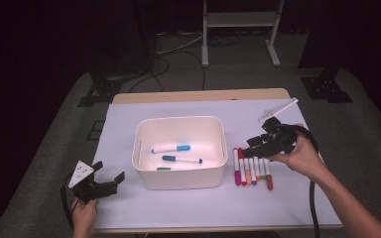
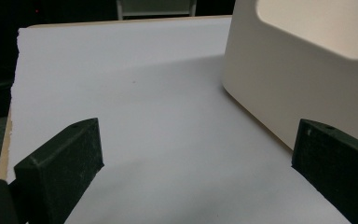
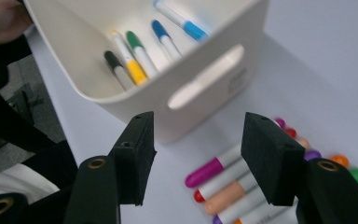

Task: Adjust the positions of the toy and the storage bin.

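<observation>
Fingers on the right gripper were spread wide with nothing between them, hovering just above the row of markers lying on the white sheet. From the right gripper view I could see a magenta-capped marker sitting right under the gap, with a peach one next to it, and red, purple, orange and green caps further along, a bit blurry though. In the high view the right gripper sat over the far ends of that row, held by the person's right hand, just to the right of the white bin.

That row looked like 6 markers side by side, touching or nearly so, lined up pointing away from the person, close beside the bin's right wall but not touching it.

Inside the bin I counted 5 markers in the right gripper view: 2 blue ones, a green one, a yellow one and a dark one, all lying flat on the bottom.

Left gripper was parked near the front left corner of the sheet, well apart from the markers, in the left hand. Its jaws were also standing wide with only bare sheet between them, and the bin's outer wall was just off to 1 side in the left gripper view.
</observation>
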Demonstrator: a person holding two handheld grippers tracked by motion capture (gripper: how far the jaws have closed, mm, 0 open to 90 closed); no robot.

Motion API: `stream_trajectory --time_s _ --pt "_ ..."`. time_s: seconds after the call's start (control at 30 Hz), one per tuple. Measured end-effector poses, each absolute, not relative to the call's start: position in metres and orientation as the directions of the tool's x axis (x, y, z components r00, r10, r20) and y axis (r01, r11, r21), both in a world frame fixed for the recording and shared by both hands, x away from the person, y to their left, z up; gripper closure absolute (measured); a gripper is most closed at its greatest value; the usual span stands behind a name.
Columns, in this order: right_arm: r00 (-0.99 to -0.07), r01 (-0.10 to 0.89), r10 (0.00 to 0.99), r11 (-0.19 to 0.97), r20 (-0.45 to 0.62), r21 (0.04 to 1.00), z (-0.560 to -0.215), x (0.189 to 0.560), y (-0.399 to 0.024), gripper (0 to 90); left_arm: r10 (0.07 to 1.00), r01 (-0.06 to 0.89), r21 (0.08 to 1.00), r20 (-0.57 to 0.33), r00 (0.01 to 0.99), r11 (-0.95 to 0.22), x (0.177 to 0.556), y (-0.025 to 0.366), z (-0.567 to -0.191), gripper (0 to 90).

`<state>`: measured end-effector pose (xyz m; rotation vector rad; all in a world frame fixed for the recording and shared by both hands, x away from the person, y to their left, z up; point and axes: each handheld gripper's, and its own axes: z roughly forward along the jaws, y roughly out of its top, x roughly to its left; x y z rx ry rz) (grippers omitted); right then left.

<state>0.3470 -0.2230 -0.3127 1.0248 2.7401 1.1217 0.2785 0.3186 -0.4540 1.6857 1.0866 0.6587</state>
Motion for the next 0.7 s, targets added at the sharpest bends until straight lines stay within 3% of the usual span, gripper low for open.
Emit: stream_trajectory --time_s 0.7 --pt "-0.629 0.715 0.737 0.426 0.246 0.554 -0.396 0.352 -0.281 41.4 0.890 0.352 0.928 -0.059 0.452 -0.118 0.278 0.318 -0.454 0.6"
